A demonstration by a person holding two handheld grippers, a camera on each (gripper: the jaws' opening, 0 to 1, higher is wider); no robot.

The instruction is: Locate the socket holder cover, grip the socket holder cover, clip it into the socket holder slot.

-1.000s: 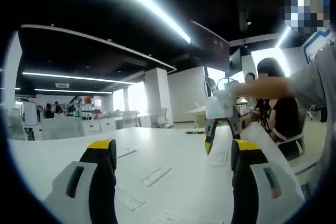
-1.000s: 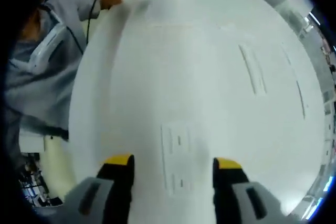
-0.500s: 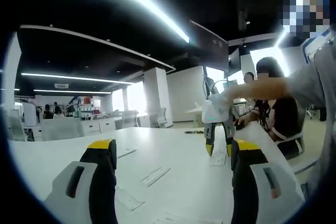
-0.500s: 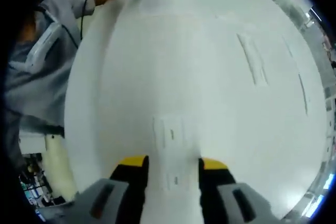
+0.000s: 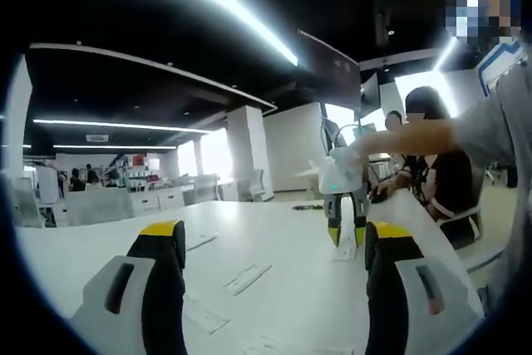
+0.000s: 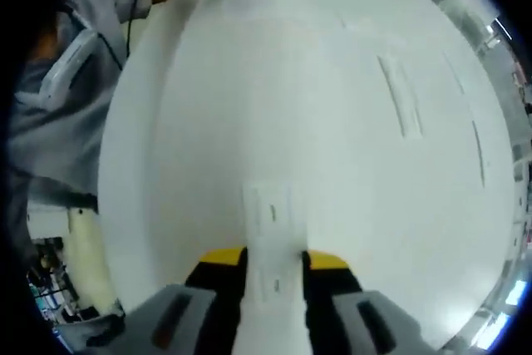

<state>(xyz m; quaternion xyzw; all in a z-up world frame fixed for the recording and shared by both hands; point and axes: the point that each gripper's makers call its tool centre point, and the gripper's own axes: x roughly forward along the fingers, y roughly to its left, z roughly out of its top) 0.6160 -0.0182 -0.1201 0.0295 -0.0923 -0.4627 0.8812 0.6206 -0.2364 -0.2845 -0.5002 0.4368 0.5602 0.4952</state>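
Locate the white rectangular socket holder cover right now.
In the right gripper view, the white rectangular socket holder cover sits bottom centre on the white table, between the right gripper's yellow-tipped jaws, which have closed against its sides.

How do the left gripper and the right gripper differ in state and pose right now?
The right gripper is closed on the flat white socket holder cover, while the left gripper is open and holds nothing. The right gripper points down at the white table; the left gripper looks level across it, away from the work. Both have yellow-tipped black jaws.
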